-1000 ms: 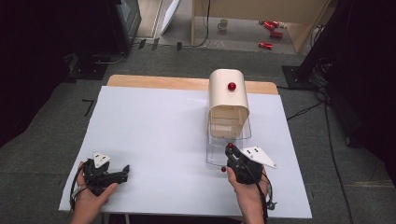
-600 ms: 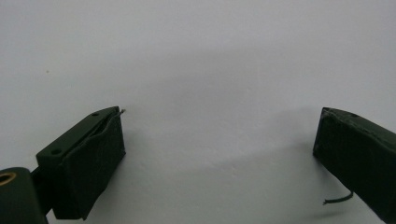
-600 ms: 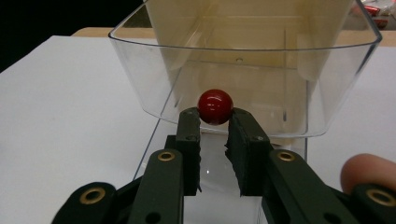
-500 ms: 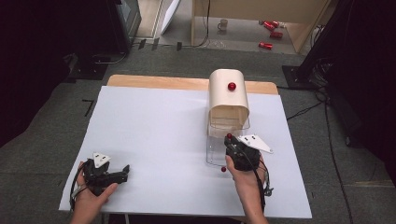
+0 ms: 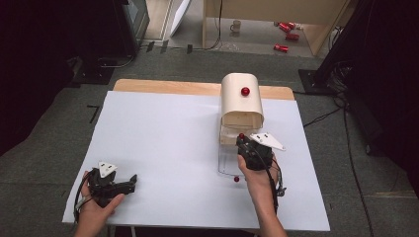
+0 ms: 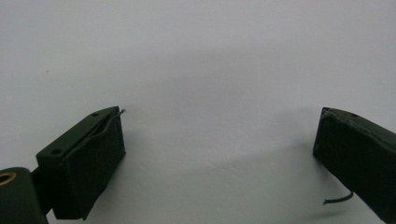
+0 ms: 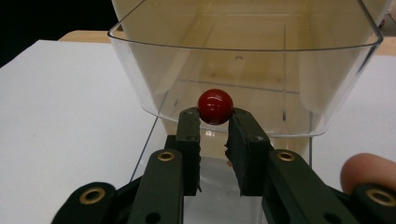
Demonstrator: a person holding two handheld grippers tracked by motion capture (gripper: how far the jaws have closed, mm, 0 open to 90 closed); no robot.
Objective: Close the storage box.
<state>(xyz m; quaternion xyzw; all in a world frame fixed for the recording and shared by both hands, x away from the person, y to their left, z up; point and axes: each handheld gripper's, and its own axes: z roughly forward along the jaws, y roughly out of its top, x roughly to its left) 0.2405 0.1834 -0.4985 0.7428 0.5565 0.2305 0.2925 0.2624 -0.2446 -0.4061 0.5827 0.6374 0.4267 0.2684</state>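
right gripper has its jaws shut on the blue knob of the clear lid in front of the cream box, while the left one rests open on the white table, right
Nearly: the knob is red, not blue, as the right gripper view shows. The right gripper is shut on it at the clear lid before the cream box, and the left gripper rests open on the white table.

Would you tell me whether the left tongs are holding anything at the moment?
No, the left tongs stand wide open over the bare white table, with nothing between the jaws.

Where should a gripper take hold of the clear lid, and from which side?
By the red knob on the clear lid, from the open front. It is small, round, and juts out; the right gripper already pinches it side to side.
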